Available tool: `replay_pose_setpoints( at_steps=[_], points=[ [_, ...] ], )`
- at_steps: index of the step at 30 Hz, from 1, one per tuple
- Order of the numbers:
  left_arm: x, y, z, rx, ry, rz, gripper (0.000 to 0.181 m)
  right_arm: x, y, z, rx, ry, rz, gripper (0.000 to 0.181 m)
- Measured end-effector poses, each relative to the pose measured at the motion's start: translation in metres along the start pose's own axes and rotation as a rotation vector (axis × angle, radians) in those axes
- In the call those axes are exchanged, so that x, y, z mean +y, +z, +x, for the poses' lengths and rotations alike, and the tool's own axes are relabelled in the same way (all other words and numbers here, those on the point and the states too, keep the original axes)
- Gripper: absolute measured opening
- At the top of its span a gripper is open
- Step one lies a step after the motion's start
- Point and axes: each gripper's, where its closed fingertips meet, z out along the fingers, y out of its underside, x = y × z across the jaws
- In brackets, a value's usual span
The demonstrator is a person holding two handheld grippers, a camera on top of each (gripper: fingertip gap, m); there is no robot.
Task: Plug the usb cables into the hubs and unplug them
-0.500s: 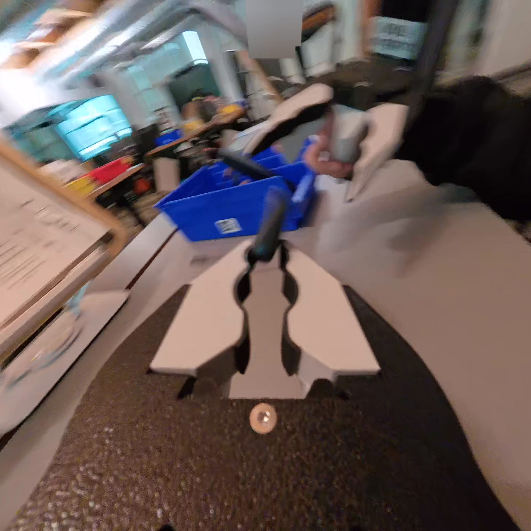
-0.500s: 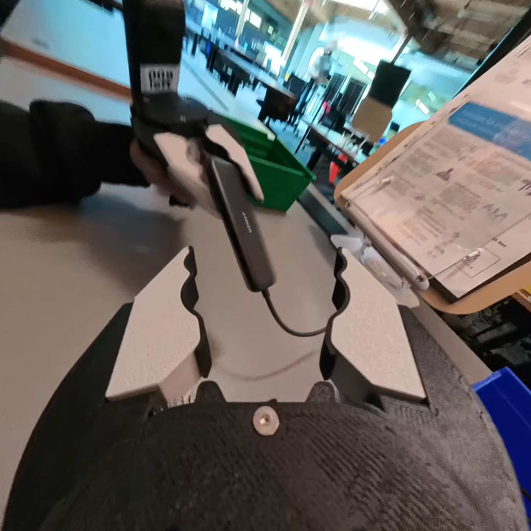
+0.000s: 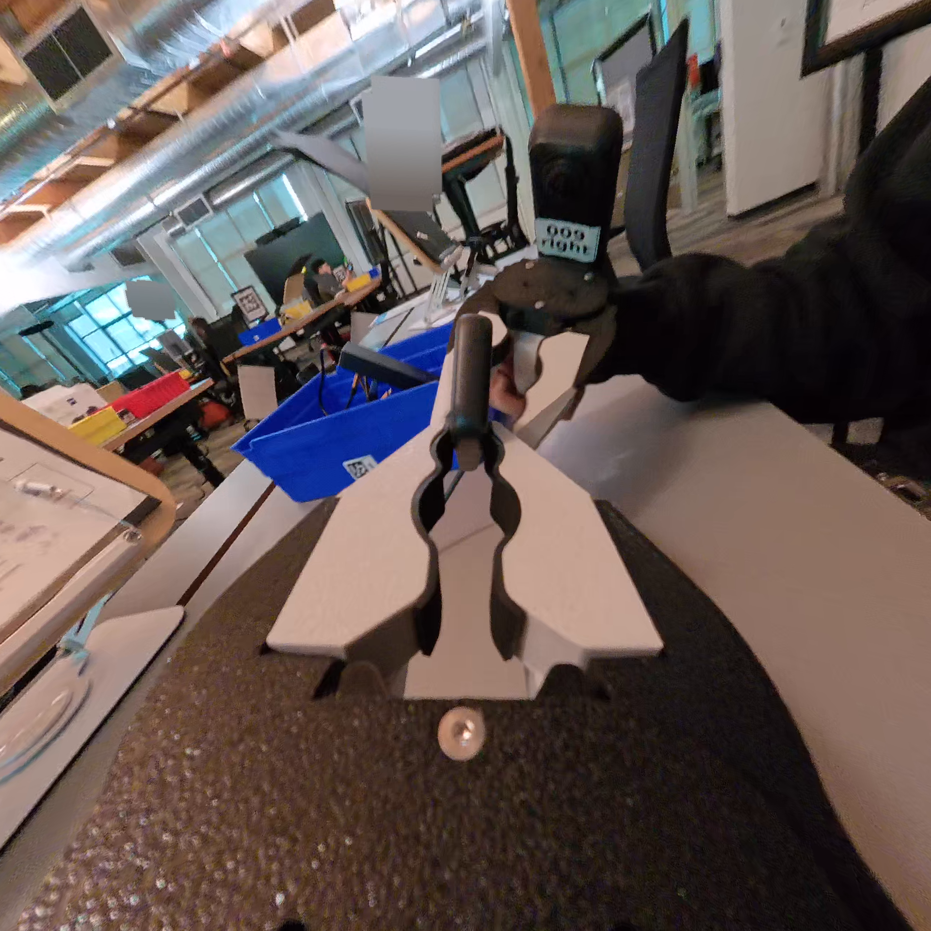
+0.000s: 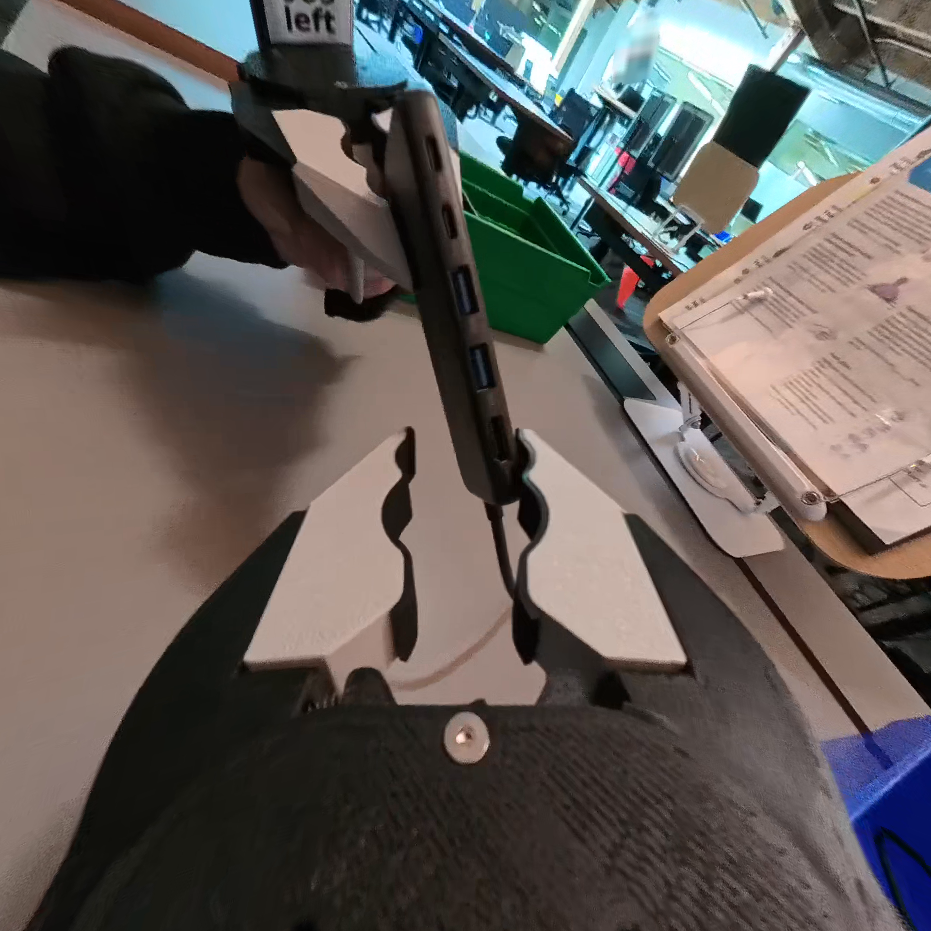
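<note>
Right wrist view: left hand-held gripper [image 4: 398,201] clamps slim dark slab-shaped hub [image 4: 453,302]; right hand-held gripper [image 4: 466,443] half-open, right fingertip touching hub's lower end.

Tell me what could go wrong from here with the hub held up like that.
1. The left tongs pinch only one end of the USB hub, so it may pivot or slip.
2. The open right tongs straddle the hub's cable; closing could pinch the cable instead of the body.

Your left gripper [image 3: 466,443] pinches the dark hub [image 3: 469,375] at its fingertips, centre frame, the hub rising upright. Just behind, upper right, your right gripper [image 3: 534,368] faces it. A blue bin [image 3: 322,443] sits left on the table [image 3: 730,529].
</note>
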Motion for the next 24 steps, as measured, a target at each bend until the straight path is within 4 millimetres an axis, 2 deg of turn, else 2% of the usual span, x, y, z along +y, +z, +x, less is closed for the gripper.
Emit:
replay_pose_setpoints(
  at_steps=[1,3,5,8,11,12,15,18,20,22,23,24],
  points=[
    [-0.003,0.0,0.002,0.013,-0.012,0.018,0.009,-0.002,-0.001,0.002,0.013,-0.011,0.005,0.025],
    [-0.006,-0.001,-0.001,-0.003,-0.036,0.048,0.01,-0.005,-0.002,0.001,0.017,-0.051,-0.01,0.018],
    [-0.011,-0.004,-0.012,-0.065,-0.1,0.103,0.017,-0.011,-0.003,0.01,0.099,-0.151,-0.029,0.01],
    [-0.012,-0.007,-0.03,-0.139,-0.263,0.157,0.05,-0.016,-0.01,0.042,0.359,-0.282,-0.107,0.01],
    [-0.006,0.0,-0.034,-0.127,-0.459,0.172,0.072,-0.012,-0.015,0.06,0.545,-0.459,-0.231,0.01],
    [-0.006,0.004,-0.033,-0.111,-0.508,0.18,0.077,-0.007,-0.013,0.06,0.563,-0.523,-0.28,0.01],
    [0.0,0.01,-0.036,-0.15,-0.55,0.168,0.078,-0.004,0.002,0.047,0.542,-0.607,-0.302,0.009],
    [0.004,0.008,-0.036,-0.16,-0.513,0.143,0.052,-0.006,0.013,0.036,0.526,-0.613,-0.293,0.009],
    [0.01,0.007,-0.034,-0.135,-0.532,0.084,0.052,-0.004,0.016,0.034,0.522,-0.595,-0.291,0.009],
    [0.005,0.005,-0.032,-0.102,-0.536,0.114,0.052,-0.006,0.017,0.03,0.479,-0.529,-0.228,0.011],
    [0.0,0.003,-0.03,-0.077,-0.536,0.155,0.052,-0.009,0.019,0.024,0.428,-0.443,-0.172,0.014],
    [-0.006,0.002,-0.027,-0.043,-0.533,0.188,0.051,-0.014,0.02,0.02,0.37,-0.32,-0.102,0.026]
  ],
)
